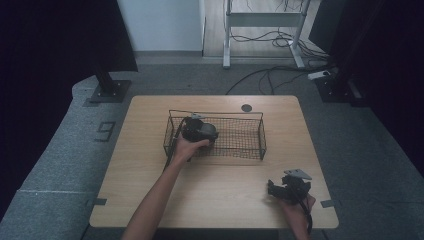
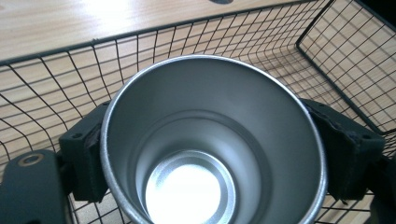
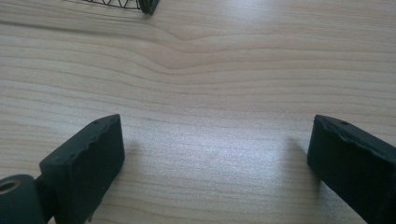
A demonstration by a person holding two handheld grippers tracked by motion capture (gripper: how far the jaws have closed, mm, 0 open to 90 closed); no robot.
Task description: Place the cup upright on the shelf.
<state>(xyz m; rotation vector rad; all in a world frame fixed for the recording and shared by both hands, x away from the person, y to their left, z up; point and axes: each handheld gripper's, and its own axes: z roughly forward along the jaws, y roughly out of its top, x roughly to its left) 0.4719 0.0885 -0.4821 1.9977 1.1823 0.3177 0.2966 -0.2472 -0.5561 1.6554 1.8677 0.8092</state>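
Observation:
A steel cup (image 2: 210, 140) with a shiny inside sits between the two black jaws of my left gripper (image 2: 212, 154), which is shut on its sides. The cup's mouth faces the camera, inside the black wire basket (image 2: 327, 60). In the high view my left gripper (image 1: 199, 130) is held over the left part of the wire basket (image 1: 250, 134) in the middle of the wooden table (image 1: 150, 165). My right gripper (image 1: 272, 189) rests near the table's front right corner. In the right gripper view its jaws (image 3: 215, 154) stand wide apart over bare wood.
A small dark round disc (image 1: 246, 107) lies on the table behind the basket. A corner of the basket (image 3: 140, 5) shows at the top of the right gripper view. Beyond the table are black stands, a desk frame and cables on a grey floor.

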